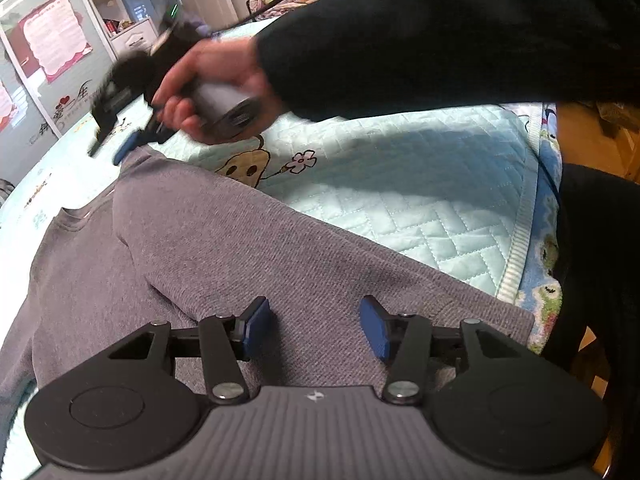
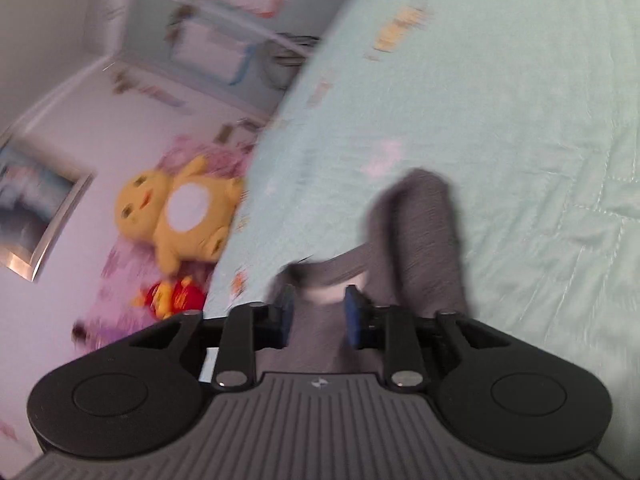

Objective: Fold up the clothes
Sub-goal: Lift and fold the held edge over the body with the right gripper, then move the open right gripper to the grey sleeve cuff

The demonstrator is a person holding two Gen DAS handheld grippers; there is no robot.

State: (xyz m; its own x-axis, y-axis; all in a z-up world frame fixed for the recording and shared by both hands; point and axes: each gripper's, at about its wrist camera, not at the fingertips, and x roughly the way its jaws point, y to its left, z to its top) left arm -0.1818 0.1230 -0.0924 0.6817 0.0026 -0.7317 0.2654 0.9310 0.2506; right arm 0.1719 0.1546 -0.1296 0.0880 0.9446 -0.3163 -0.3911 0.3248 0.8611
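A grey knit sweater (image 1: 224, 248) lies on the pale green quilted bedspread (image 1: 420, 200), one side folded over its middle, its neckline to the left. My left gripper (image 1: 316, 326) is open and empty, just above the sweater's near hem. My right gripper (image 2: 318, 312) is open, blurred by motion, above the sweater's far shoulder; a grey sleeve (image 2: 424, 236) lies beyond its fingertips. It also shows in the left wrist view (image 1: 120, 140), held by a hand above the shoulder edge.
A yellow plush toy (image 2: 180, 216) and a red toy (image 2: 172, 300) lie on the pink floor beside the bed. A wardrobe with posters (image 1: 56, 40) stands beyond the bed. The bed's near edge (image 1: 524, 232) runs at the right, by the person's dark legs.
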